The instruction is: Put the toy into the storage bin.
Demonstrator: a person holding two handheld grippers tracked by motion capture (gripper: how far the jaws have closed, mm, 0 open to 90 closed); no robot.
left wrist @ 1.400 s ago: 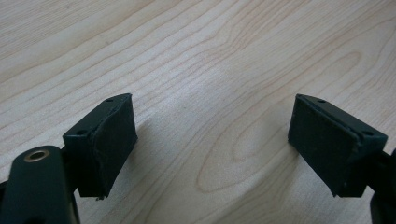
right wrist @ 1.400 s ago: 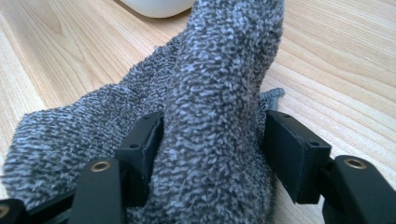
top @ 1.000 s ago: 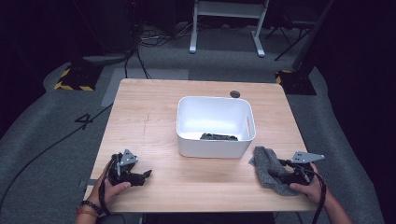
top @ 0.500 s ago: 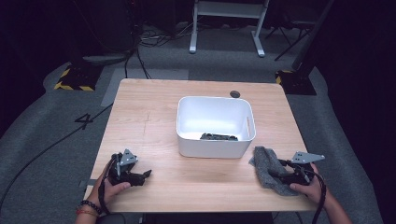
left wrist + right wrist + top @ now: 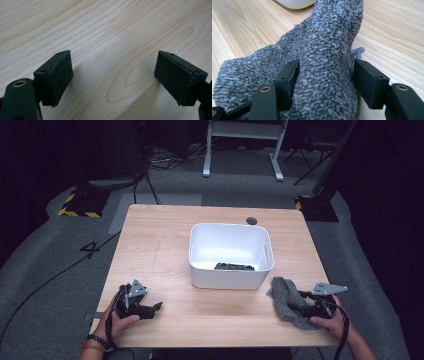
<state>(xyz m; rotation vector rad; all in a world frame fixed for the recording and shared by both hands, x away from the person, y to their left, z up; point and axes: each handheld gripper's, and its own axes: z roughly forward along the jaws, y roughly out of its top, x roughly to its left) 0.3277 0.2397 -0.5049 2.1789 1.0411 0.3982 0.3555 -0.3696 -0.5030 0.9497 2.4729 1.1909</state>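
Here, in the high view, a white bin (image 5: 231,256) sat at the centre of the table (image 5: 155,245), with something dark (image 5: 234,266) lying inside against its near wall. At the lower right of the frame, just beside the bin's near right corner, lay a grey cloth (image 5: 287,300). The right gripper (image 5: 325,82) had its jaws pressed against a raised fold of that cloth (image 5: 329,50). At the lower left, the left gripper (image 5: 113,75) rested low over bare wood, jaws spread wide, gripping nothing.

Wooden table (image 5: 165,245) with white bin (image 5: 231,255), grey cloth (image 5: 287,300).
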